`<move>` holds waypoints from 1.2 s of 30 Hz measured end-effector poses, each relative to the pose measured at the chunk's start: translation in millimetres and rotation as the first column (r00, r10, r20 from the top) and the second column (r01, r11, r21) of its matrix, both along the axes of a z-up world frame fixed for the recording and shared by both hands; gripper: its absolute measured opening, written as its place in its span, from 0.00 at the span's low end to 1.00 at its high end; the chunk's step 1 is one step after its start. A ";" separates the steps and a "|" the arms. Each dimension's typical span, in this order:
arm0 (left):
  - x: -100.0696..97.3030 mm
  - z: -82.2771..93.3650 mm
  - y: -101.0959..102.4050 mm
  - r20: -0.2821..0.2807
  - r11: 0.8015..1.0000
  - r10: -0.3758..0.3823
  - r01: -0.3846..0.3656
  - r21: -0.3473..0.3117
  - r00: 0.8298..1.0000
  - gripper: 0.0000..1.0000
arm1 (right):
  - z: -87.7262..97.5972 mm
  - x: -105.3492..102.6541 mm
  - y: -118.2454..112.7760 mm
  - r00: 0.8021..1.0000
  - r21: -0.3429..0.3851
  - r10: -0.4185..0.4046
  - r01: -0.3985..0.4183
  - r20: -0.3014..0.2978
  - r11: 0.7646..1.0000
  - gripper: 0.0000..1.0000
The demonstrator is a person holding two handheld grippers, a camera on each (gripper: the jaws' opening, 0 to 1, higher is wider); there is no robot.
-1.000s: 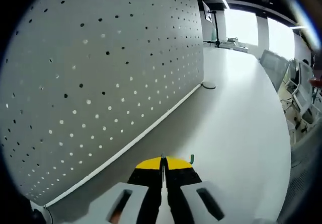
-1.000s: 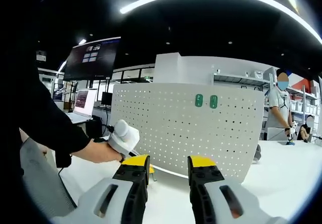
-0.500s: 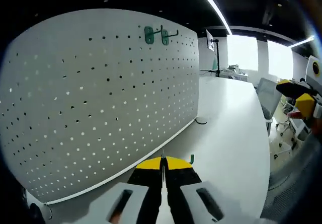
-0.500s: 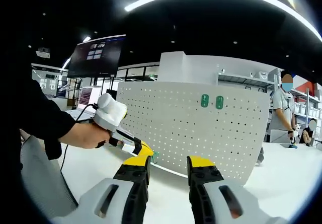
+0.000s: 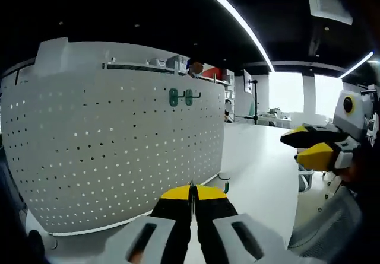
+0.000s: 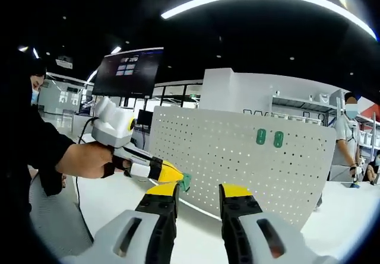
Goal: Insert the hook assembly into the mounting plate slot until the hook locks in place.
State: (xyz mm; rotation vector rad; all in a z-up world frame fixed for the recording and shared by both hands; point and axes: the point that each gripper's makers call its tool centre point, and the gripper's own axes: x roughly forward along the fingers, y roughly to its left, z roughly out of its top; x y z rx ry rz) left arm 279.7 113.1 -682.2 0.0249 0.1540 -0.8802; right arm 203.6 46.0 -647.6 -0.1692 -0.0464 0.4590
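A white pegboard point(image 5: 119, 151) stands upright on a white bench point(image 5: 261, 163), and it is the mounting plate for this task. High on its face sit two small green hooks point(image 5: 180, 96), side by side. In the left gripper view, the left gripper point(image 5: 192, 194) has its yellow-tipped fingers point(image 5: 177, 194) pressed together, and a curved bit of green, the hook assembly point(image 5: 225, 187), pokes out just past the right fingertip. From the right gripper view the same tool, the left gripper point(image 6: 168, 173), is held in a person's hand point(image 6: 89, 160) out to the left, with the green piece point(image 6: 186, 182) pinched at its tip and pointing toward the lower left part of the board, near it but apparently not touching. The right gripper point(image 6: 199, 194) has its fingers parted with nothing between them, facing the board squarely. The left gripper is clearly the nearer one and the one carrying the part. The board lies ahead and to the left of its fingers, seen at a slant, so the coming move likely needs the fingers turned to face the holes straight on before pushing in.
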 end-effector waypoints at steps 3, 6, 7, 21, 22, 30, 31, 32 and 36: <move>-12.0 6.6 -0.3 0.006 0.999 -0.008 0.008 -0.033 1.000 0.01 | -1.3 -0.4 3.7 1.000 0.001 0.014 -0.014 -0.007 1.000 0.23; -20.9 12.7 -1.0 0.013 0.998 -0.011 0.012 -0.057 1.000 0.01 | -1.6 -0.8 7.3 1.000 0.010 0.029 -0.029 -0.012 1.000 0.21; -24.5 15.6 -1.7 0.014 0.997 -0.014 0.015 -0.073 1.000 0.01 | -2.3 -0.7 8.7 0.999 0.012 0.035 -0.035 -0.016 0.999 0.21; -55.1 36.1 -18.1 0.014 0.983 -0.076 0.077 -0.168 0.997 0.01 | -0.3 -1.8 20.9 0.997 0.027 0.077 -0.077 -0.023 0.997 0.13; -56.6 36.3 -20.1 0.013 0.982 -0.083 0.084 -0.169 0.996 0.01 | -0.7 -2.1 21.3 0.997 0.028 0.078 -0.078 -0.026 0.997 0.12; -67.2 39.6 -31.9 0.013 0.977 -0.124 0.124 -0.175 0.992 0.01 | -1.6 -4.6 20.9 0.997 0.019 0.073 -0.073 -0.027 0.997 0.06; -68.2 39.8 -32.8 0.013 0.976 -0.128 0.128 -0.176 0.992 0.01 | -1.6 -4.9 20.6 0.997 0.019 0.072 -0.072 -0.027 0.997 0.06; -69.8 40.3 -34.1 0.011 0.974 -0.134 0.134 -0.181 0.991 0.01 | -1.5 -5.3 20.4 0.997 0.020 0.072 -0.071 -0.027 0.997 0.06; -72.0 40.9 -35.6 0.012 0.973 -0.142 0.142 -0.182 0.990 0.01 | -0.6 -5.5 18.8 0.998 0.022 0.064 -0.063 -0.026 0.998 0.04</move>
